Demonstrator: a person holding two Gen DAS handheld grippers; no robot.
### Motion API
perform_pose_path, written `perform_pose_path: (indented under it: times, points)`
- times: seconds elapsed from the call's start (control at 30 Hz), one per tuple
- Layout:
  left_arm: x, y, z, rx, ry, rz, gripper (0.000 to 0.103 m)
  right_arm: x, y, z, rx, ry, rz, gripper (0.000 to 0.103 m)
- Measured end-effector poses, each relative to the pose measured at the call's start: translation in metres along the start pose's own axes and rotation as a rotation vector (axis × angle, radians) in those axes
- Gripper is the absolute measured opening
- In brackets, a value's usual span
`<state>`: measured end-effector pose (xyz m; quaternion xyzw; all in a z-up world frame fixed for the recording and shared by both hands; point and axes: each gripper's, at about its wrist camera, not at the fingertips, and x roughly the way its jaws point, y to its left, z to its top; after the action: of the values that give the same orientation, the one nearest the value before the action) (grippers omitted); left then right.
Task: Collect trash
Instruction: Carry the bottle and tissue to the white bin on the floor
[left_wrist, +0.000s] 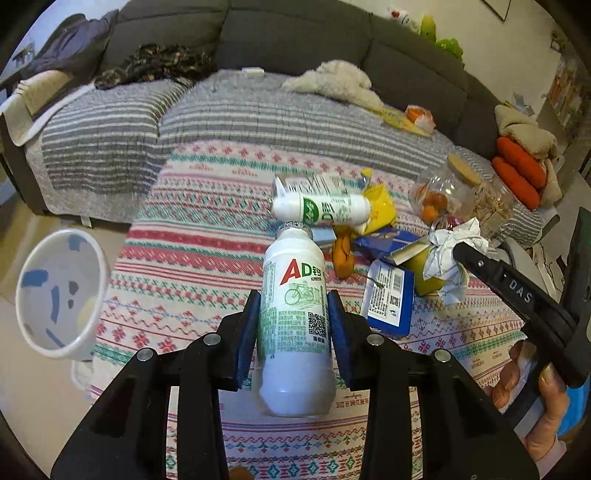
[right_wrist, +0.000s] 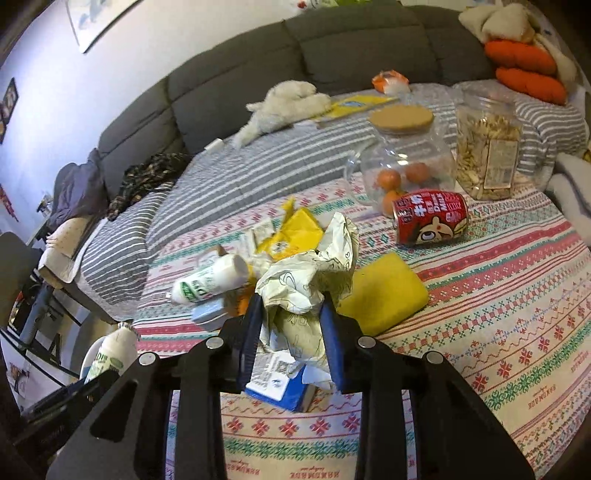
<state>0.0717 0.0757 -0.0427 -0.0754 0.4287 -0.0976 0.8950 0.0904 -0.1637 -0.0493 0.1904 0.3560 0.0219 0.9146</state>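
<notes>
Left gripper (left_wrist: 291, 328) clamps a smooth white AD bottle (left_wrist: 295, 325); right gripper (right_wrist: 291, 325) pinches crumpled paper (right_wrist: 306, 280) above the cluttered woven tablecloth (right_wrist: 498, 295).

A grey sofa (right_wrist: 236, 74) is draped with a striped blanket (right_wrist: 229, 177). A patterned cloth (right_wrist: 517, 314) is spread over the worktop. A cork-lidded jar (right_wrist: 402, 155) holding oranges is set beside a seed jar (right_wrist: 487, 147). Orange cushions (right_wrist: 524, 70) are piled at right.
</notes>
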Motion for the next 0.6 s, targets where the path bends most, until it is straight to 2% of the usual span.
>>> perform_pose_path:
  times: [0.33,0.6]
  points:
    - [-0.028,0.037,-0.001,-0.048,-0.06,0.053,0.035,-0.025,0.046,-0.014,-0.106,-0.073,0.092,0.032]
    - [-0.048,0.087,0.007,-0.11,-0.09,0.155,0.035,-0.028,0.109,-0.032,-0.21,-0.075,0.207,0.032]
